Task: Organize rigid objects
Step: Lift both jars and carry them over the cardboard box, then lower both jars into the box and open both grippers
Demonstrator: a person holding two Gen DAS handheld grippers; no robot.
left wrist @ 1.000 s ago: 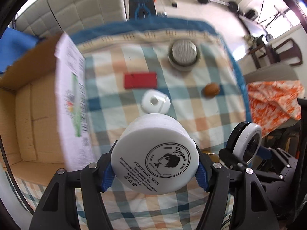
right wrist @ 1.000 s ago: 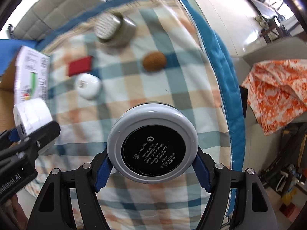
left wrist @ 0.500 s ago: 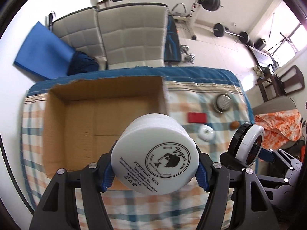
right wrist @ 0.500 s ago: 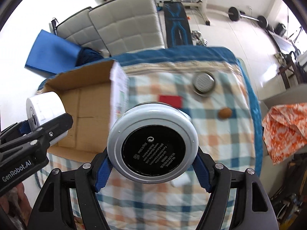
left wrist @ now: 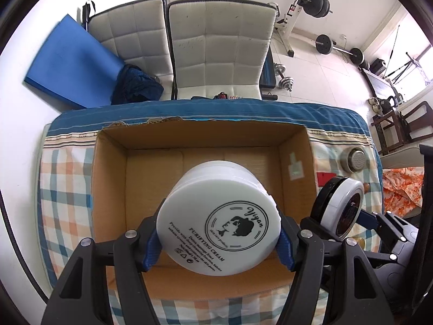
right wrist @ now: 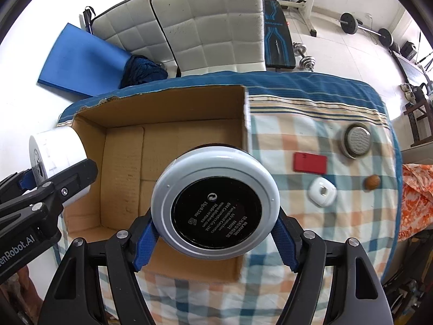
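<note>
Two grippers, ours: left gripper (left wrist: 217,239) clenches the cream jar (left wrist: 219,216), right gripper (right wrist: 215,239) the compact (right wrist: 215,201), above the cardboard box (right wrist: 173,108); red block (right wrist: 310,163) beside it.

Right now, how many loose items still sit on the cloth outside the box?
4, all right of the box: metal tin, red block, white case, brown nut. Others may be hidden.
</note>
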